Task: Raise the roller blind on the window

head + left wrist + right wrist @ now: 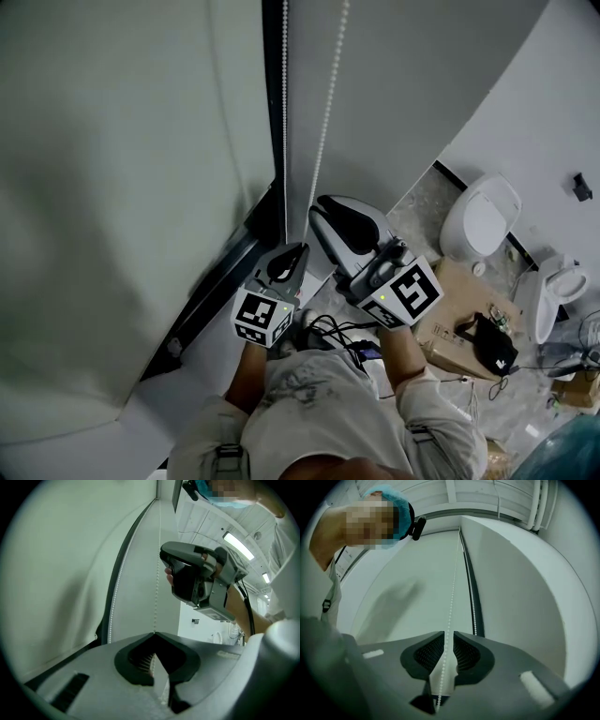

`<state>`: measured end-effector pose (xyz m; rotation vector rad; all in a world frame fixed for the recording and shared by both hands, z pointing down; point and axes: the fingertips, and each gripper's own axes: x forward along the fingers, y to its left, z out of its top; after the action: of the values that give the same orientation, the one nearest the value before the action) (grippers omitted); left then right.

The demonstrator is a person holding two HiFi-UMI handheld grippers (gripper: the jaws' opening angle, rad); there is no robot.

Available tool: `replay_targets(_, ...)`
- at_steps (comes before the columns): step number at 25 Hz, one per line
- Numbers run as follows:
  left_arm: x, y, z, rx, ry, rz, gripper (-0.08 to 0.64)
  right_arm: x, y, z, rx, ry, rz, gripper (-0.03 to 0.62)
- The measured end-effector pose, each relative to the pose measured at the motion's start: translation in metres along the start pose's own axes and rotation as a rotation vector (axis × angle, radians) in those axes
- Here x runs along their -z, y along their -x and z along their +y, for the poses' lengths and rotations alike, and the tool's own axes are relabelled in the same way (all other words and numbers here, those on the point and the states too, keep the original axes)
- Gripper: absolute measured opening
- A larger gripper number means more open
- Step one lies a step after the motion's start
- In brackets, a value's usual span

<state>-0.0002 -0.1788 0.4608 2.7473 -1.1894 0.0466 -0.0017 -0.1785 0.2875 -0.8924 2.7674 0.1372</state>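
The head view looks from above the person's shoulders steeply down along the roller blind (112, 187) to the floor (424, 202), with the left gripper (292, 251) and the right gripper (321, 214) close below it, near the middle. The left gripper view sits right behind its own jaws and faces up along the blind, seeing the right gripper from just beneath. The right gripper view, equally close behind its jaws, faces up the bead chain (451, 597) toward the ceiling (487, 496), with the person (388, 495) at upper left. All three views share the blind and the chain. The head and left gripper views also share the right gripper.
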Motion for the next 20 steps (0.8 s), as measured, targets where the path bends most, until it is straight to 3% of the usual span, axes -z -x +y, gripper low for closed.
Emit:
replay_targets(5,0.002,0.007,-0.003,0.004,0.0,0.002,0.008,-0.001,-0.01,0.01,-0.025,0.004,-0.001,0.072)
replay_targets(7,0.003,0.008,-0.004,0.005,0.003,0.002,0.008,-0.001,-0.012,0.01,-0.027,-0.004,0.001,0.026)
replay_targets(12,0.001,0.01,-0.002,0.006,0.015,0.004,0.008,-0.001,-0.015,0.01,-0.034,-0.018,0.009,0.018)
replay_targets(18,0.009,0.017,-0.008,0.051,0.103,-0.011,0.008,0.003,-0.006,0.014,-0.012,0.009,-0.01,0.017)
replay_targets(20,0.012,0.02,-0.008,0.046,0.092,-0.005,0.008,0.006,-0.003,0.018,-0.006,0.022,-0.012,0.017)
